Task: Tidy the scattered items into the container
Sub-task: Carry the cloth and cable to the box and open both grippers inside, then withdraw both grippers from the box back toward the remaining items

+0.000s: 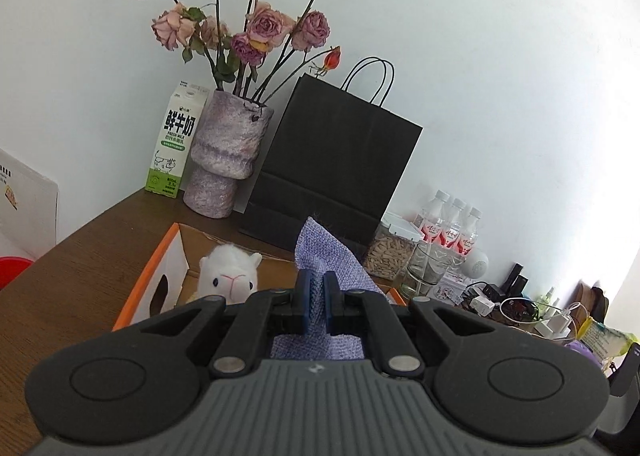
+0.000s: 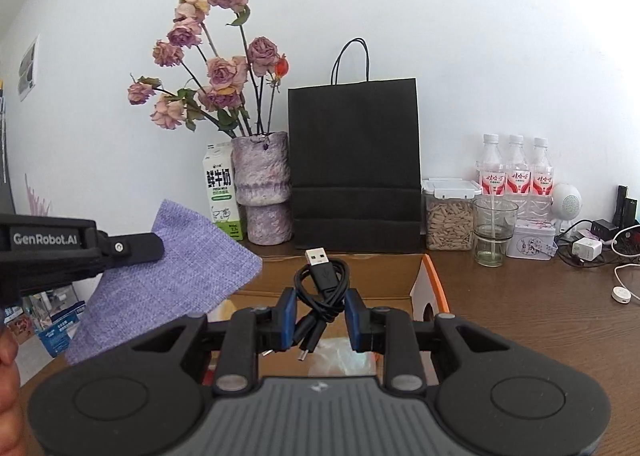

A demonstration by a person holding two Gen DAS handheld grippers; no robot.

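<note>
A dark wood-grain desk (image 2: 520,308) runs along the white wall, and it's busy. At the back stands a milk carton (image 2: 221,192), touching a mottled purple vase (image 2: 264,192) of dried roses, then a black paper bag (image 2: 354,164) upright just beside it. Next comes a clear jar of seeds (image 2: 448,216), an empty glass (image 2: 494,232), three water bottles (image 2: 516,168) and a small tin (image 2: 532,242). Chargers and cables (image 2: 592,248) tangle at the far right. In front sits an open cardboard box (image 2: 432,284) with an orange edge.
</note>
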